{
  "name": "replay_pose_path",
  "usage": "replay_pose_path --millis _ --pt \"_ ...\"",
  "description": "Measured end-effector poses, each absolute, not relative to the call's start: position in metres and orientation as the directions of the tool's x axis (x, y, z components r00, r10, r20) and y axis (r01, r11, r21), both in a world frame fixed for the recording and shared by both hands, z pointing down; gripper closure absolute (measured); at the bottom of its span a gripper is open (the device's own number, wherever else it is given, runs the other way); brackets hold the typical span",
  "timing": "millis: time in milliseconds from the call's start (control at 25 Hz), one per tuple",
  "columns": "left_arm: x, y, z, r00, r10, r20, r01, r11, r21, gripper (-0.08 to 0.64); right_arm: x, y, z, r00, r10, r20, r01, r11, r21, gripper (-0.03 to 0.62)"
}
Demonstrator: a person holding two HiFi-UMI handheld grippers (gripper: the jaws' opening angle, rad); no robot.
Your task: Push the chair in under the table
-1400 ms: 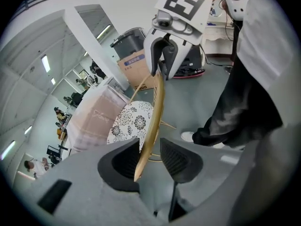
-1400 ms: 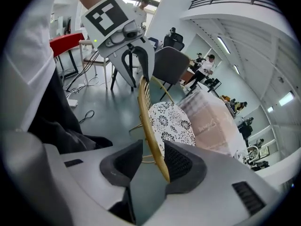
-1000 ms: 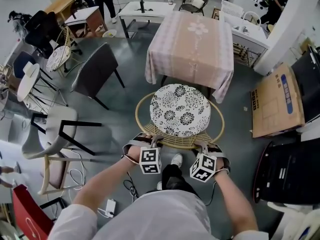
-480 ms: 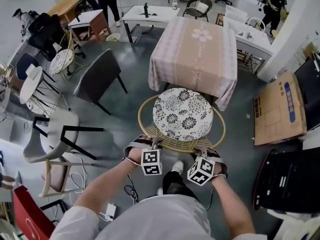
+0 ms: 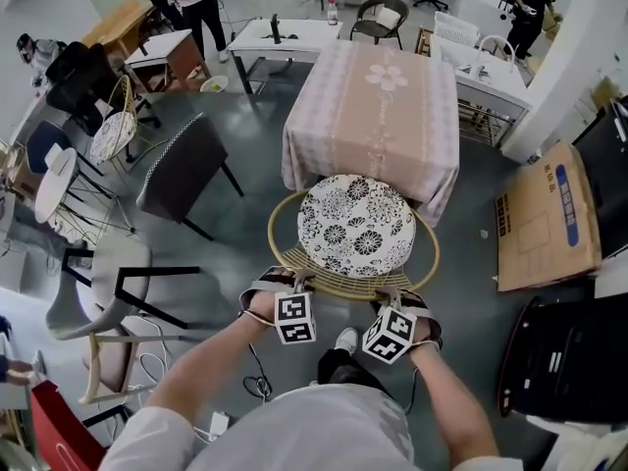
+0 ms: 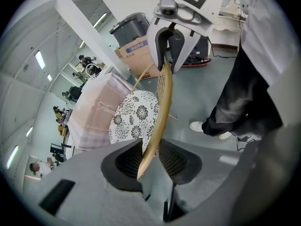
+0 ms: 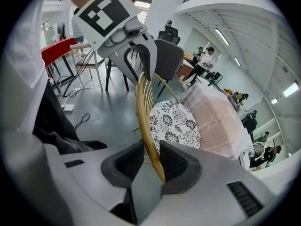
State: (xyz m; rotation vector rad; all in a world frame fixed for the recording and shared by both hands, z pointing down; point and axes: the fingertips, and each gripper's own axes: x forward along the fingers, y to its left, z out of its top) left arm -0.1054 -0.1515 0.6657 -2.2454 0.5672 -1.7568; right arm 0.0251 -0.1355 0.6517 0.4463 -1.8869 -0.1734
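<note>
The chair has a round black-and-white floral cushion (image 5: pixel 355 226) inside a rattan hoop rim (image 5: pixel 339 285). It stands right in front of the table with the pink cloth (image 5: pixel 378 106), and the cushion's far edge reaches the cloth's hem. My left gripper (image 5: pixel 294 281) is shut on the near rim left of centre. My right gripper (image 5: pixel 392 297) is shut on the same rim further right. In the left gripper view the rattan rim (image 6: pixel 162 102) runs between the pads (image 6: pixel 129 159). The right gripper view likewise shows the rim (image 7: pixel 143 112) clamped between its pads (image 7: pixel 176 161).
A dark upholstered chair (image 5: pixel 182 160) stands to the left of the table, and a pale chair (image 5: pixel 98 273) nearer left. A cardboard box (image 5: pixel 545 219) and black cases (image 5: pixel 569 361) lie at the right. Cables (image 5: pixel 257 386) trail by the person's shoe (image 5: pixel 345 340).
Both grippers and the chair have moved forward toward the table. The cushion's far edge now sits closer in at the cloth's hem.
</note>
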Motion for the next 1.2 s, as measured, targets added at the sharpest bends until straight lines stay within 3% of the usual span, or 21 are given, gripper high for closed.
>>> replay_pose_path --millis 640,1200 --pt "-0.097 -0.216 0.667 0.12 -0.423 0.898 -0.186 -0.898 -0.398 0.449 0.035 -0.201 0.649 -0.31 -0.39 0.867 -0.213 0.917 0.337 0.505" --pt "-0.098 -0.262 0.668 0.159 -0.407 0.899 -0.154 -0.91 -0.385 0.449 0.034 -0.246 0.651 -0.268 -0.412 0.871 -0.249 0.903 0.351 0.504"
